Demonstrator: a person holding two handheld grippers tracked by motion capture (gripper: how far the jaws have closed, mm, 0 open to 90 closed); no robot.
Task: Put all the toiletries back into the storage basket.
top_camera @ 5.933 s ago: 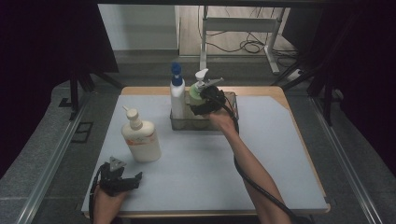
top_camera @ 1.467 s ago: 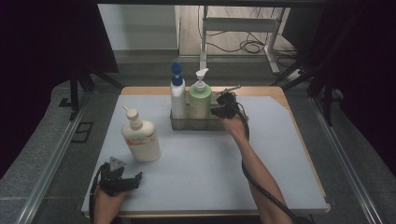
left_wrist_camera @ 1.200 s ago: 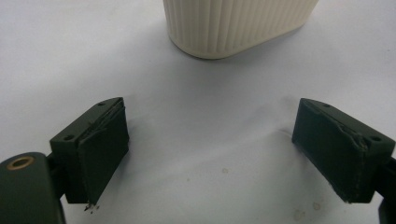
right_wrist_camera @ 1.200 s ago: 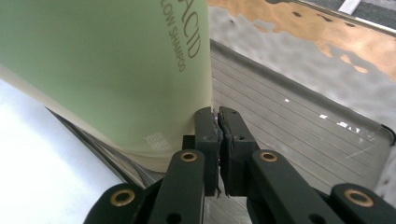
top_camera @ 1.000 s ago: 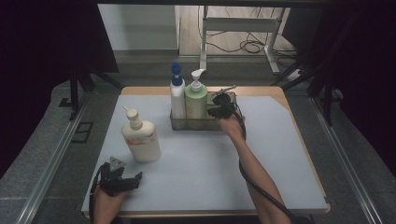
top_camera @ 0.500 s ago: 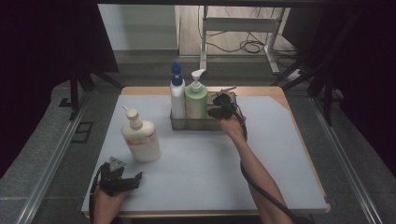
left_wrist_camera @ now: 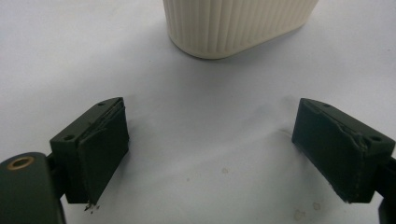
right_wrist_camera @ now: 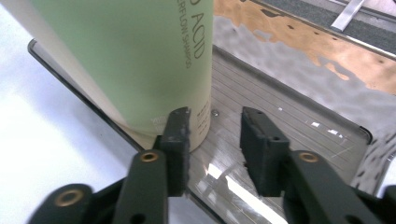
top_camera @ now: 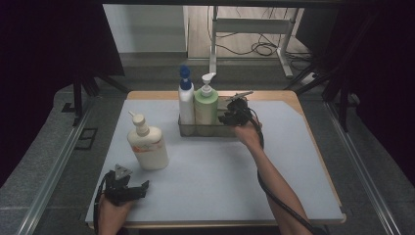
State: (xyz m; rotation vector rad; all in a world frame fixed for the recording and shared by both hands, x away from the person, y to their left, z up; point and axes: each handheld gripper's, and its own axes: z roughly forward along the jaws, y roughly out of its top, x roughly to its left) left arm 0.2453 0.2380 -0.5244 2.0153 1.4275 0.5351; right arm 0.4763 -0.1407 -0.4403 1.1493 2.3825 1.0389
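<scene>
On the desk [top_camera: 220,166], a metal tray [top_camera: 208,131] holds a white bottle with a blue pump [top_camera: 186,100] and a green bottle [top_camera: 206,104] whose label reads "ACID" above "LOW SHAMPOO". The right gripper [right_wrist_camera: 215,128] hangs over the tray just beside the green bottle, jaws parted and empty. The left gripper [left_wrist_camera: 212,144] rests near the desk's front edge, jaws wide apart, facing a cream pump bottle [top_camera: 147,144].

Right of the green bottle [top_camera: 206,108], the metal tray [top_camera: 208,130] floor lies open; the blue-capped bottle [top_camera: 185,100] blocks its left side.
</scene>
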